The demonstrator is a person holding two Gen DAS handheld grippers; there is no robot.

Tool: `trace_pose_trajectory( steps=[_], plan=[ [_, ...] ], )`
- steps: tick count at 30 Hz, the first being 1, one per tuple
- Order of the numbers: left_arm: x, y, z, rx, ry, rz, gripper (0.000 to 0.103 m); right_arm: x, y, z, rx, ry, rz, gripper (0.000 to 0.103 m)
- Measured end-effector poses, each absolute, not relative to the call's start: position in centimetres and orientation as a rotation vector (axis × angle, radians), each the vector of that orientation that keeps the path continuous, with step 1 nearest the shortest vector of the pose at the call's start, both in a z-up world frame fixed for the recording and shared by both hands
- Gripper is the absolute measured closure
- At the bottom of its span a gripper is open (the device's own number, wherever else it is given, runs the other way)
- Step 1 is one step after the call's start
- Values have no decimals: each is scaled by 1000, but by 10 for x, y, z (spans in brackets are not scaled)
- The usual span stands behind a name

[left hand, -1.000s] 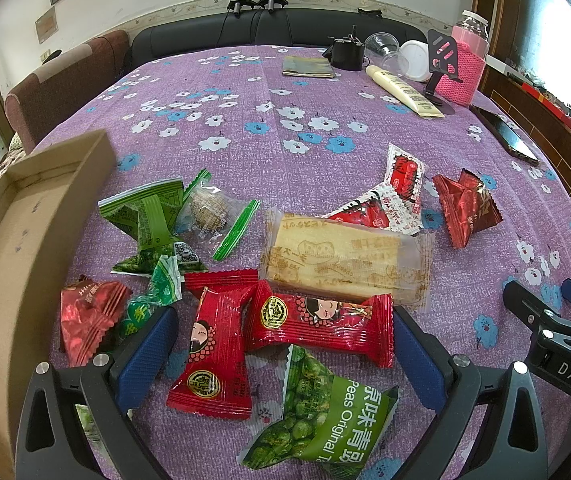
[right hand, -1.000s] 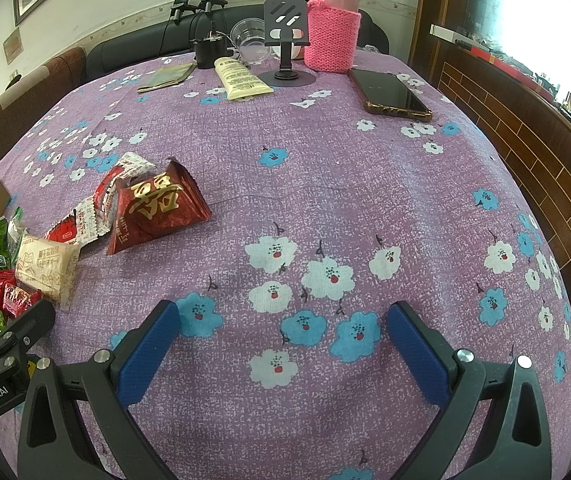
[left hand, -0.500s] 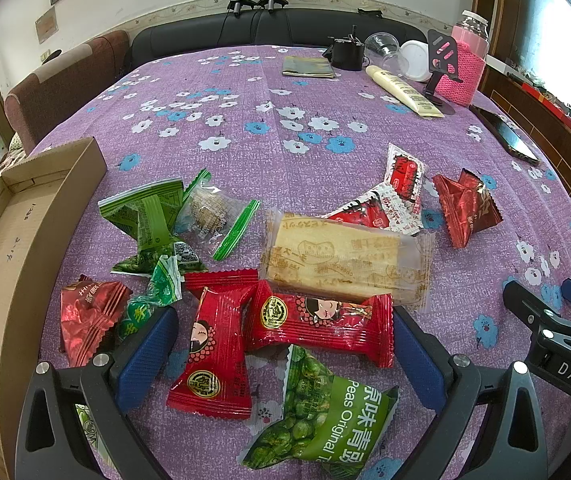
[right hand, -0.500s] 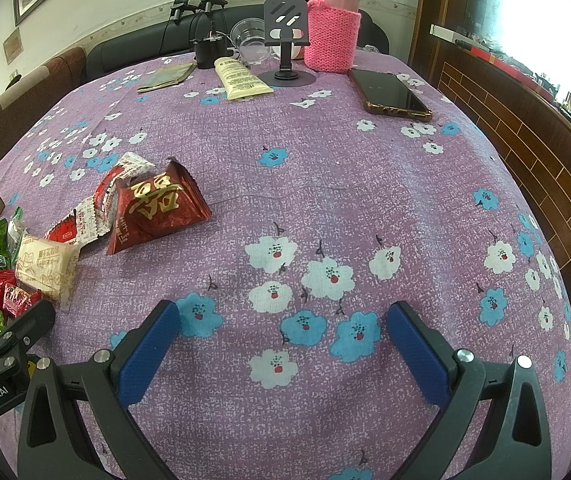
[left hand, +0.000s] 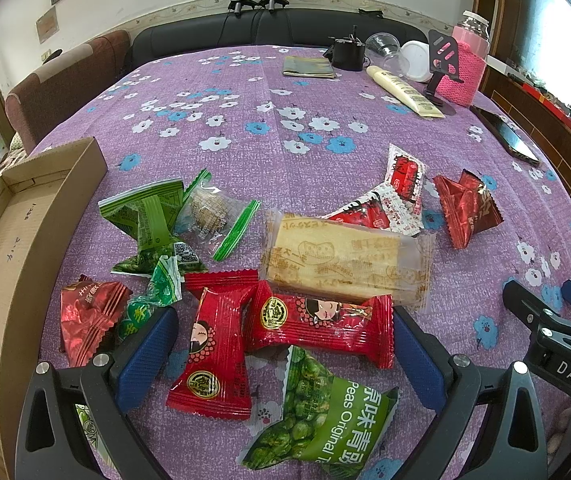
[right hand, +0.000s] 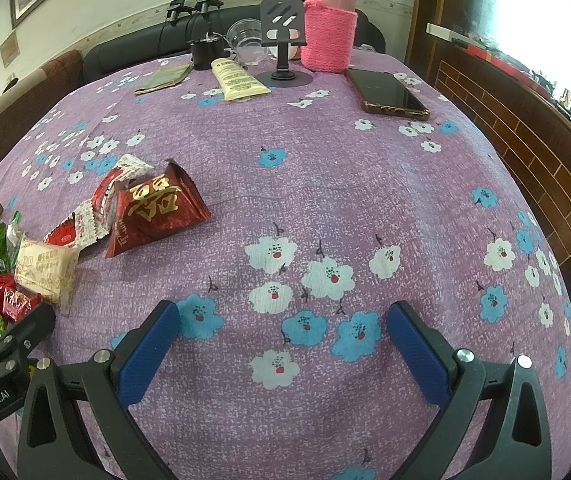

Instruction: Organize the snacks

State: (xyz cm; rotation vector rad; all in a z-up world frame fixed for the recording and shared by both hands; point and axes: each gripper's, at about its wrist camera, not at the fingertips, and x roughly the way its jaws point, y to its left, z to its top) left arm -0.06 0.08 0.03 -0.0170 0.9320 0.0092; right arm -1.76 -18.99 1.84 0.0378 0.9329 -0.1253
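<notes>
Cardboard box [left hand: 45, 200] on the left looks empty, though its near end is cut off. Snacks [left hand: 317, 256] sit piled beside it. Left gripper [left hand: 285, 344] and right gripper [right hand: 283, 340] both gape wide, holding nothing.

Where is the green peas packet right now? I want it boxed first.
In the left wrist view, the green peas packet lies at the bottom centre, between the open left gripper fingers, just below the red snack packet.
</notes>
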Motion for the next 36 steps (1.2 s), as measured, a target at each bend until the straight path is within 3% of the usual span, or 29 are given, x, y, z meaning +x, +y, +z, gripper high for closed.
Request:
trace_pose_trajectory(
  steps=[21, 23, 25, 29, 36],
  plan=[
    [-22, -9, 3, 59, 1000, -149, 1, -33, -182, 22, 78, 989, -197, 0],
    [-32, -7, 11, 17, 1000, -209, 13, -34, -182, 22, 77, 989, -196, 0],
    [-43, 1, 25, -27, 969, -252, 19, -34, -182, 22, 77, 987, -196, 0],
    [-79, 31, 70, -105, 799, -322, 19, -36, -182, 21, 76, 983, -196, 0],
    [-112, 123, 105, -213, 712, -230, 19, -38, -181, 24, 63, 993, -187, 4]
  ],
)
